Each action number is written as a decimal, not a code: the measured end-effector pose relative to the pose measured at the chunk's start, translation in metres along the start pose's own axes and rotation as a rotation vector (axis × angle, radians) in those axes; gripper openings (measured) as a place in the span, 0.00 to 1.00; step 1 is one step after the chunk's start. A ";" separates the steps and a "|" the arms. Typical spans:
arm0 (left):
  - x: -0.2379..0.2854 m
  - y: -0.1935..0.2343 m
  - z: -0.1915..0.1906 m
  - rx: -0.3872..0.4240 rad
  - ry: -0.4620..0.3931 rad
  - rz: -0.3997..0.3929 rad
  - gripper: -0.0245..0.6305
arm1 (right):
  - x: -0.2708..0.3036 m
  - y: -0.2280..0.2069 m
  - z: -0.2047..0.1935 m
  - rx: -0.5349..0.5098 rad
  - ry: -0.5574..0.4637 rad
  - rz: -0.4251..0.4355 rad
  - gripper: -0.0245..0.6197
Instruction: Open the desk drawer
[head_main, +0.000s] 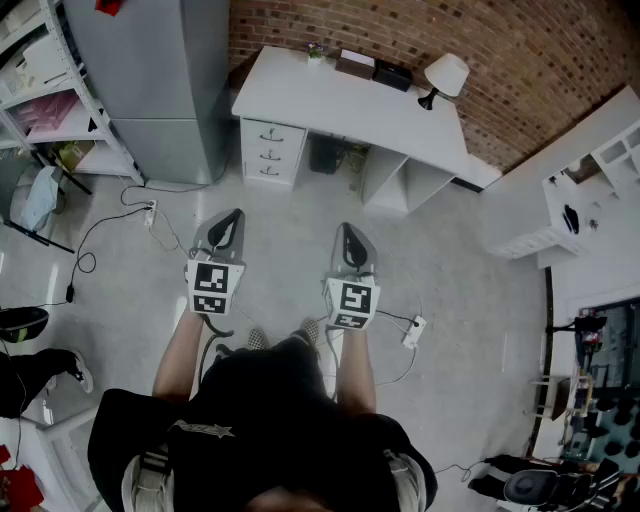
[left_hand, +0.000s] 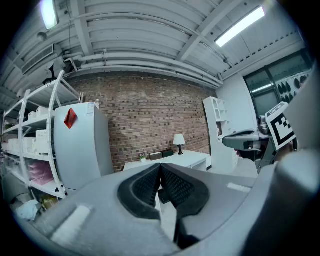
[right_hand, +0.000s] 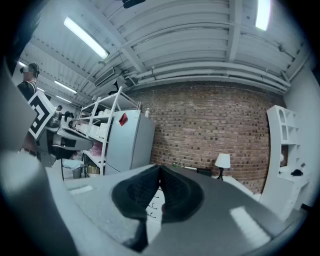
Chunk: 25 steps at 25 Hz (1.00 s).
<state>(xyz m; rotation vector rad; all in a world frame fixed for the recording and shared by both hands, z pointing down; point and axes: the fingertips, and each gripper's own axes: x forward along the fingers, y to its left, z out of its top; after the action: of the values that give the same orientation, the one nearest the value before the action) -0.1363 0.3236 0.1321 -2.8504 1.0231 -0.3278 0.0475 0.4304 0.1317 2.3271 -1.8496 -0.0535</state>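
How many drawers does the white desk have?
3, stacked at the white desk's end nearest the grey fridge: top drawer, middle drawer, bottom drawer. No others show, though the desk's far side is hidden.

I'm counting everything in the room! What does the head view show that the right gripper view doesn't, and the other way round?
Only the head view: the black cables and a white power strip lying on the floor. Only the right gripper view: the ceiling and its strip lights. Both: the white desk, the lamp, the brick wall and the tall grey cabinet.
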 end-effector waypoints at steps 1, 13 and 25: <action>0.000 0.000 0.000 0.000 0.000 0.000 0.05 | 0.001 0.000 0.001 0.000 -0.003 0.000 0.05; 0.013 0.021 -0.009 -0.018 0.015 0.019 0.05 | 0.027 0.005 -0.004 -0.007 0.019 0.019 0.05; 0.110 0.064 -0.018 -0.037 0.059 0.085 0.05 | 0.149 -0.019 -0.018 0.004 0.021 0.096 0.05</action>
<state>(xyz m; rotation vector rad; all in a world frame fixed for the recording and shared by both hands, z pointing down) -0.0970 0.2040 0.1577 -2.8352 1.1686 -0.3918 0.1022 0.2918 0.1581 2.2292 -1.9499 -0.0131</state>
